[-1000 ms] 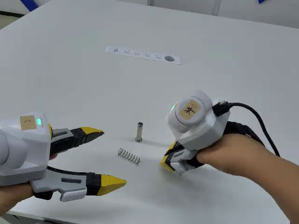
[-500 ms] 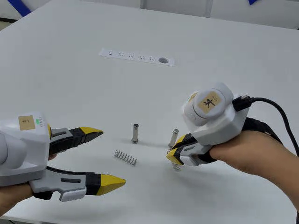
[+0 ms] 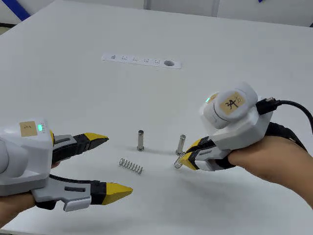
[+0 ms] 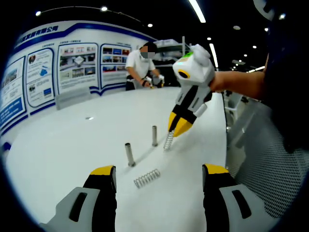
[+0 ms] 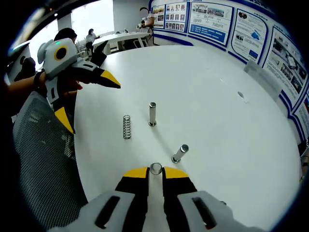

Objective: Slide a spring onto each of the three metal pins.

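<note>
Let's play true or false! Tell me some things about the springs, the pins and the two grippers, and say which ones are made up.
1. The right gripper is pinching a held spring. True.
2. The left gripper is shut tight. False: its jaws stand wide open and hold nothing.
3. A loose spring lies flat on the table. True.
4. The metal pins are lying on their sides. False: the first pin and the second pin both stand upright.

A loose spring lies flat, one upright metal pin just behind it, a second pin and a gripped spring to its right.
</note>
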